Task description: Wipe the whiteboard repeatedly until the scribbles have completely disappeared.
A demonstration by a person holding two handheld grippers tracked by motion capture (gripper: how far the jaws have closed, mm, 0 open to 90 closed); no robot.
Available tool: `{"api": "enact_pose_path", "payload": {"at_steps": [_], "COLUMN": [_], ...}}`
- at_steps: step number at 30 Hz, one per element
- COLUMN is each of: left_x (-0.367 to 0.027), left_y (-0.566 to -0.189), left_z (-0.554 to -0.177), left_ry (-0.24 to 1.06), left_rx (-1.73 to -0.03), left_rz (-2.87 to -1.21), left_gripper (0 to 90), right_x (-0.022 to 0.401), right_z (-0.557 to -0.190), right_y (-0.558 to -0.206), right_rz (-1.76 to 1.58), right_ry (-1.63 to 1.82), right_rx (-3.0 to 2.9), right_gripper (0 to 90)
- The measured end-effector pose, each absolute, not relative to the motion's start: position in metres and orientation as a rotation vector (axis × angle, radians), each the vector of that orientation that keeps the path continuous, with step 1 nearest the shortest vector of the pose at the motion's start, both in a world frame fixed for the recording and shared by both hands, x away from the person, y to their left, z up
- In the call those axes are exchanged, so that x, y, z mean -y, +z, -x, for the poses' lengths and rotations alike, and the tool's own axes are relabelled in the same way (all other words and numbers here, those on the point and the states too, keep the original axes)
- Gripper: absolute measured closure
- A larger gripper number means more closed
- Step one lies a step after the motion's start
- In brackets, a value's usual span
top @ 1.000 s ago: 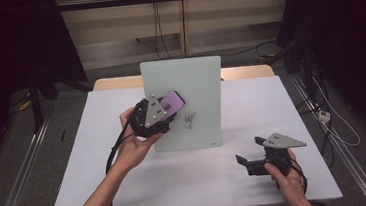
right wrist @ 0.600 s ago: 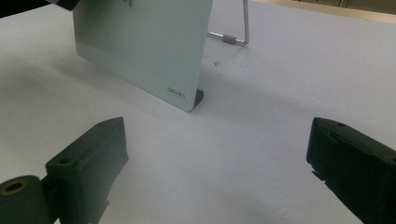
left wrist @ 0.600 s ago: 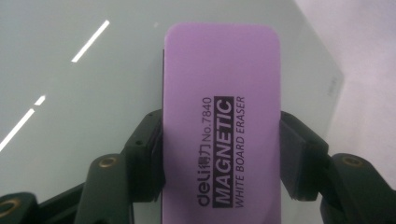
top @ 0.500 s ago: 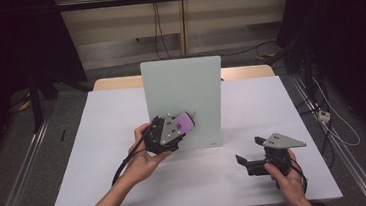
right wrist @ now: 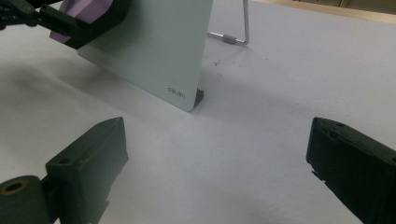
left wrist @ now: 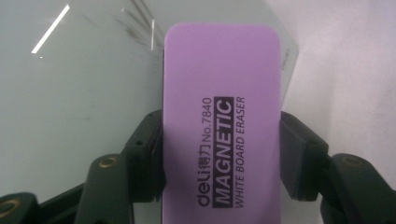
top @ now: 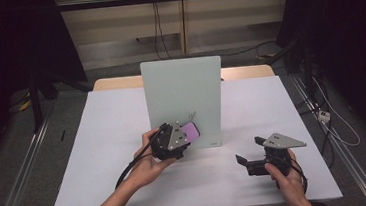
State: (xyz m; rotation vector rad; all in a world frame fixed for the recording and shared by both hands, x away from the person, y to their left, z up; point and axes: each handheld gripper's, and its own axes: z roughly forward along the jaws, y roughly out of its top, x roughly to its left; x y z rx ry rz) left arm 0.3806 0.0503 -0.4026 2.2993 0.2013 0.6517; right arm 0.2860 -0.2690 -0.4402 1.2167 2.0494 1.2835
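Left gripper (top: 186, 135) pinches the purple rectangular magnetic whiteboard eraser (left wrist: 222, 121) by its long edges, felt face against the lower part of the pale green upright glass board (top: 180, 90). Faint marker strokes (left wrist: 137, 25) lie above — wipe there with the eraser flat and pressure light, since the board only leans on its wire stand (right wrist: 238, 32). Right gripper (top: 258, 156) rests on the white table (top: 99, 140), jaws spread wide — it could steady the board's near edge.

Purple magnetic eraser (left wrist: 222, 126) (printed label up) flat against the whiteboard (top: 170, 91).
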Motion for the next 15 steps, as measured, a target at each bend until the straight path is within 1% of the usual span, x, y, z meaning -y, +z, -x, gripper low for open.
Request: {"api": "enact_pose_path", "payload": {"at_steps": [12, 15], "left_x": [-0.062, -0.06], "left_y": [-0.352, -0.345], "left_z": [-0.403, -0.405], "left_ry": [0.7, 0.706], "left_rx": [-0.302, -0.321], "left_rz": [-2.16, -2.136], "left_gripper": [41.2, 41.2], "right_x": [0.27, 0.269], "right_z": [-0.286, -0.286], "right_y": [-0.44, -0.44], "right_rz": [-1.221, -1.22], "right_ry": [1.283, 1.284], "right_rx": [-2.051, -2.051], "right_gripper": [4.9, 4.9]}}
